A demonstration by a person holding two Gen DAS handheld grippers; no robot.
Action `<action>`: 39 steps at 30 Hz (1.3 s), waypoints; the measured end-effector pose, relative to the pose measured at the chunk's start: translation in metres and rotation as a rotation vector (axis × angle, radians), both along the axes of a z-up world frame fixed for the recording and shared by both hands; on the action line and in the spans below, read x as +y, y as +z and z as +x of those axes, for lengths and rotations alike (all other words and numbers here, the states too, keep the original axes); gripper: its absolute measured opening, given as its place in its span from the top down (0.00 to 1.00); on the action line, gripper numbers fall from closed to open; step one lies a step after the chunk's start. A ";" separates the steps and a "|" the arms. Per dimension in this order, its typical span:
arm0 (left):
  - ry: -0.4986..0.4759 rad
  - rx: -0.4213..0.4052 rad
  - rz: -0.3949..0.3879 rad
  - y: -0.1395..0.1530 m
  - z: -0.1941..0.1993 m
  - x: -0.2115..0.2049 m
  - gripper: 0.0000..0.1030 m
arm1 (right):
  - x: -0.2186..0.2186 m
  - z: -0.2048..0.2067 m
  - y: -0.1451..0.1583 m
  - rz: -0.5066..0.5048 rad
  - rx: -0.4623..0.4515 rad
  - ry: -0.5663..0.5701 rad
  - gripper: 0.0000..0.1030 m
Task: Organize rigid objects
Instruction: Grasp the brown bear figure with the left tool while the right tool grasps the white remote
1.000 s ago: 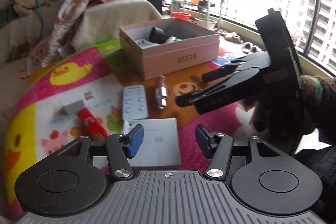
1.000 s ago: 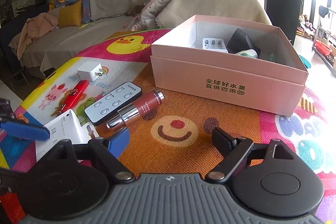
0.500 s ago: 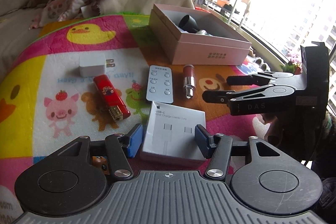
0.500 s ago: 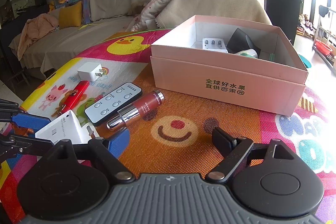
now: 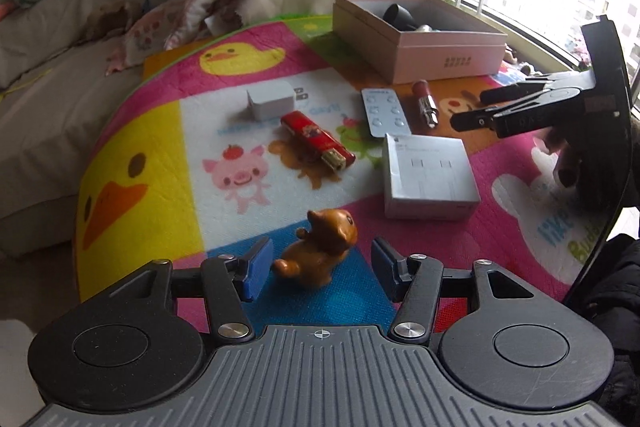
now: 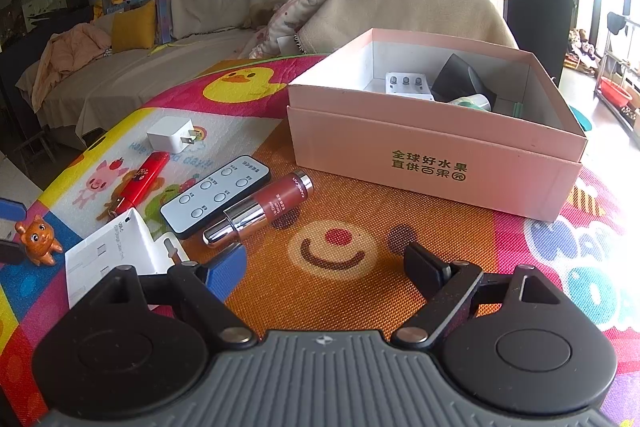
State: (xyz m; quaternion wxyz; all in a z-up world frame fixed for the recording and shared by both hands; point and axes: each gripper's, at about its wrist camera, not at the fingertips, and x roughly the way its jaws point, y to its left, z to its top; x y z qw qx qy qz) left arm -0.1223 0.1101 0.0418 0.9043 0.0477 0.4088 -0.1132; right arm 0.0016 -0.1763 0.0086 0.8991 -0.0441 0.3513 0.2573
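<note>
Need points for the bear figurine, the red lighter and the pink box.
bear figurine (image 5: 320, 247), left wrist view, on its torso.
red lighter (image 5: 316, 139), left wrist view, middle of its body.
pink box (image 6: 432, 163), right wrist view, on the printed front wall.

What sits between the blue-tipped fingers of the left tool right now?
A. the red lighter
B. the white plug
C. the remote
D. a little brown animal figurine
D: the brown figurine stands between the open left gripper fingers, untouched.
</note>
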 end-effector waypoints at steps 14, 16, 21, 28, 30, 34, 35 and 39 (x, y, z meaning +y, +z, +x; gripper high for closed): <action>0.004 -0.071 -0.094 -0.025 0.021 -0.036 0.59 | 0.038 0.000 0.032 0.046 -0.085 0.093 0.19; -0.002 -0.075 -0.074 -0.026 0.018 -0.038 0.60 | 0.059 0.010 0.032 0.039 -0.036 0.130 0.26; -0.012 -0.076 -0.094 -0.026 0.005 -0.029 0.59 | 0.099 0.037 0.016 -0.067 0.053 0.128 0.28; 0.009 -0.108 -0.112 -0.028 0.003 -0.024 0.67 | 0.102 0.031 0.019 -0.116 0.028 0.189 0.63; 0.015 -0.118 -0.113 -0.029 0.000 -0.025 0.67 | 0.088 0.020 0.033 -0.080 -0.003 0.188 0.63; -0.033 -0.113 -0.133 -0.022 -0.008 -0.030 0.67 | 0.043 -0.008 0.064 0.004 -0.067 0.172 0.63; -0.052 -0.114 -0.132 -0.018 -0.010 -0.032 0.67 | 0.030 -0.016 0.069 0.010 -0.081 0.163 0.63; -0.093 -0.158 -0.136 0.005 -0.014 -0.046 0.67 | -0.019 -0.041 0.080 0.000 -0.115 0.097 0.63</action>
